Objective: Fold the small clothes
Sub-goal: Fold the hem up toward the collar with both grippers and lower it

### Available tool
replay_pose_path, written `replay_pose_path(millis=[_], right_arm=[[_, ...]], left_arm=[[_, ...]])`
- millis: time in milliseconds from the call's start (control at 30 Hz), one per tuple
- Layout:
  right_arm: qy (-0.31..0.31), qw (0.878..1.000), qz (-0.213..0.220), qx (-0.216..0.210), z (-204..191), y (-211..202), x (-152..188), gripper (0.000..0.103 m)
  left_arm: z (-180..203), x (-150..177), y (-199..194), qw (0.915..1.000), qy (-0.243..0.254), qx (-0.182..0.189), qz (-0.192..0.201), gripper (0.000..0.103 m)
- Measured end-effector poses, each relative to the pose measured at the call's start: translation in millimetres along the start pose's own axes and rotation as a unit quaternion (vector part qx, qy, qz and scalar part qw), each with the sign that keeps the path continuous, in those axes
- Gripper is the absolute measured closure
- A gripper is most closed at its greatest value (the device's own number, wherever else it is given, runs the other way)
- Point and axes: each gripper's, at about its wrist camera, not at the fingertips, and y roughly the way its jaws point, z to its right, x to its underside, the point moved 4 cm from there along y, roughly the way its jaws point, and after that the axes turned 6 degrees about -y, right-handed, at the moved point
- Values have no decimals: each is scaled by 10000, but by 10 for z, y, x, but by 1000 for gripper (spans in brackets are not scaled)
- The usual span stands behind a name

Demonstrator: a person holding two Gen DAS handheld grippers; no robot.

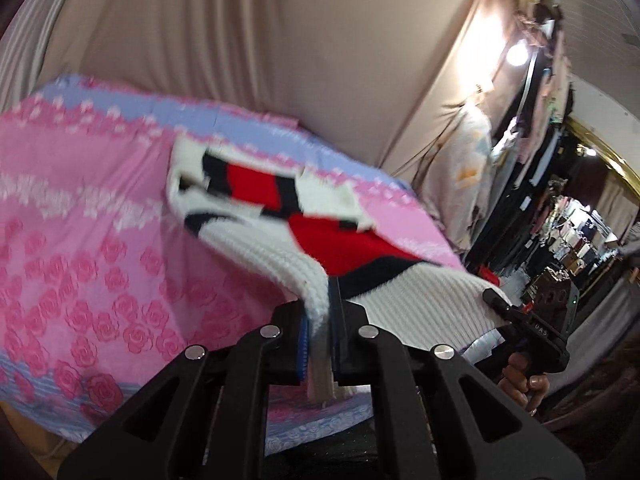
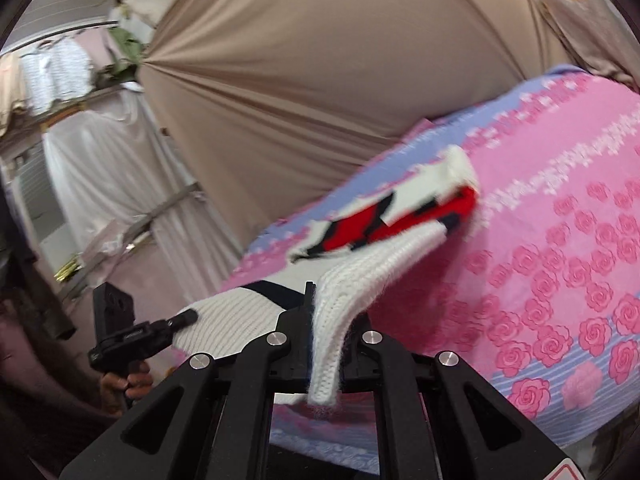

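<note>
Left wrist view: left gripper (image 1: 320, 320) pinching the ribbed white hem of a small knit sweater (image 1: 280, 216), jaws pressed together on the fabric, a strip of hem hanging down between them. Sweater white with red and dark navy blocks, lifted at the near end and stretching away over a pink rose-print bedsheet (image 1: 80, 240), far end lying toward the sheet's lilac far edge. Off to the right, right gripper (image 1: 496, 300) clamped on the other corner of the hem, with a hand (image 1: 522, 380) wrapped round its handle. Beige curtain (image 1: 240, 40) behind the bed; hanging clothes (image 1: 468, 168) at the right, blurred.

Right wrist view: right gripper (image 2: 320, 320) nipping a fold of the same ribbed hem, jaws closed on it, a tail of knit drooping below. Sweater (image 2: 384, 220) running up and right across the bedsheet (image 2: 560, 260), probably partly airborne, though motion blur hides the contact. At lower left, left gripper (image 2: 188, 316) biting the hem's other corner, a hand (image 2: 128, 384) on its grip. Beige curtain (image 2: 320, 60) behind.
</note>
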Motion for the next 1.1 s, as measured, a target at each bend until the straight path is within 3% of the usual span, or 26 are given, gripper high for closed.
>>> replay_pose_path(millis=[100, 233, 333, 400, 500, 567, 633, 667, 767, 833, 900, 1000, 1100], right_arm=[[-252, 9990, 267, -244, -191, -302, -126, 95], [-288, 9935, 966, -537, -318, -615, -445, 95], [-135, 9869, 1420, -758, -199, -606, -814, 95], [43, 9865, 1483, -695, 29, -325, -1090, 95], [426, 9923, 1163, -37, 583, 369, -1366, 95], [834, 9930, 619, 570, 1089, 962, -1397, 94], [1139, 9877, 104, 1067, 1505, 1430, -1295, 91], [1335, 9812, -205, 1378, 1737, 1665, -1192, 91], [1685, 9694, -479, 1719, 2039, 1897, -969, 88], [1595, 9721, -346, 1687, 2048, 1810, -940, 78], [1247, 9729, -217, 1935, 1975, 1631, -959, 62], [840, 9730, -145, 2144, 1857, 1380, -954, 54], [539, 9733, -330, 2207, 1741, 1342, -908, 49]], left_arm=[[95, -198, -315, 9986, 0, 196, 482, 96], [82, -566, -579, 9940, -112, 371, 1027, 96], [61, -894, -352, 9942, 13, 367, 1014, 96], [-2, -1101, 30, 9963, 182, 232, 805, 96], [-279, -1322, 825, 9982, 299, -345, 392, 96], [-559, -1403, 1385, 9958, 332, -849, 122, 95], [-831, -1391, 1912, 9921, 127, -1236, -185, 94], [-943, -1335, 2093, 9915, 21, -1252, -345, 92], [-1314, -1192, 2481, 9829, -204, -1710, -648, 90], [-1428, -1130, 2452, 9828, -359, -1724, -563, 71], [-1422, -1094, 2304, 9856, -447, -1585, -372, 45], [-1290, -1034, 2113, 9898, -196, -1387, -251, 27], [-1122, -960, 2130, 9908, 221, -1239, -489, 21]])
